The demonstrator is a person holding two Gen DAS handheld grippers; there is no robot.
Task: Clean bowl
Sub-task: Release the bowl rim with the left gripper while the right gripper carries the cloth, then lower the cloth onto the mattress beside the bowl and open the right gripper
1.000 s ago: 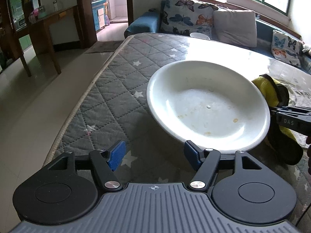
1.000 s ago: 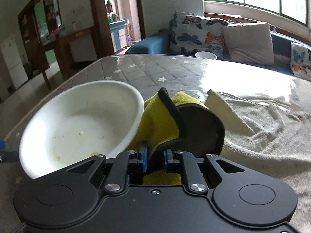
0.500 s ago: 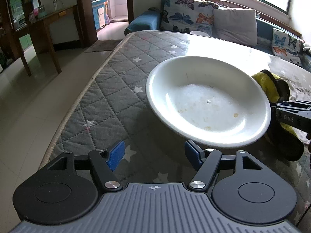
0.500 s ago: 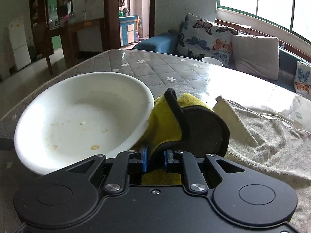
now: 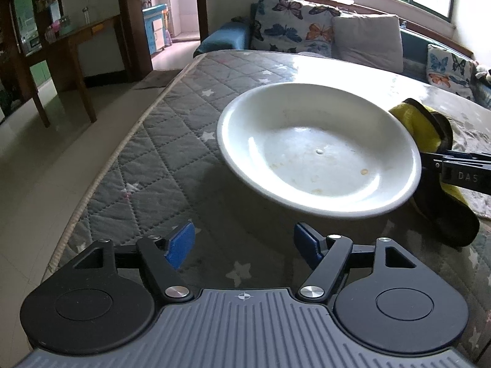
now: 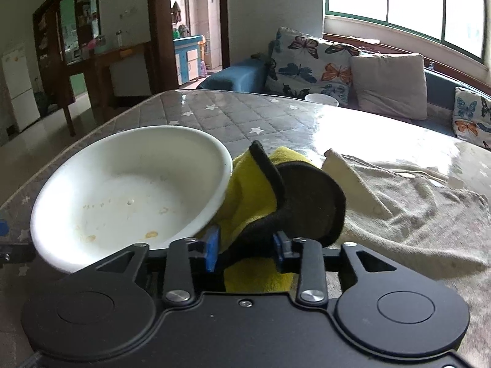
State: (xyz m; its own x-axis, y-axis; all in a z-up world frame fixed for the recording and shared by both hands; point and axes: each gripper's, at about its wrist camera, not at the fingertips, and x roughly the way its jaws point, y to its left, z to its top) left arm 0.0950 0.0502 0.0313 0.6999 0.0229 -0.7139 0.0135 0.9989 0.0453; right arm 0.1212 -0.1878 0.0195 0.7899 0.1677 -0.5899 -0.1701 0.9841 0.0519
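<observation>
Quilted star-print table cover (image 5: 172,159), butterfly cushions (image 6: 310,61), sofa (image 5: 227,35), tiled floor (image 5: 46,165)

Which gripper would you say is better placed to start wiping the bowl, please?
Probably the right gripper: it already grips the yellow cloth beside the bowl. The left gripper is open, empty, short of the rim.

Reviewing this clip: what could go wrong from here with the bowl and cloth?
The left hand-held gripper is open and short of the bowl, so nothing steadies it; a wipe could push the bowl across the glossy table. The right hand-held gripper pinches only one fold of the yellow-and-black cloth, which might slip free. Stains sit low in the bowl, while the cloth is outside its rim.
</observation>
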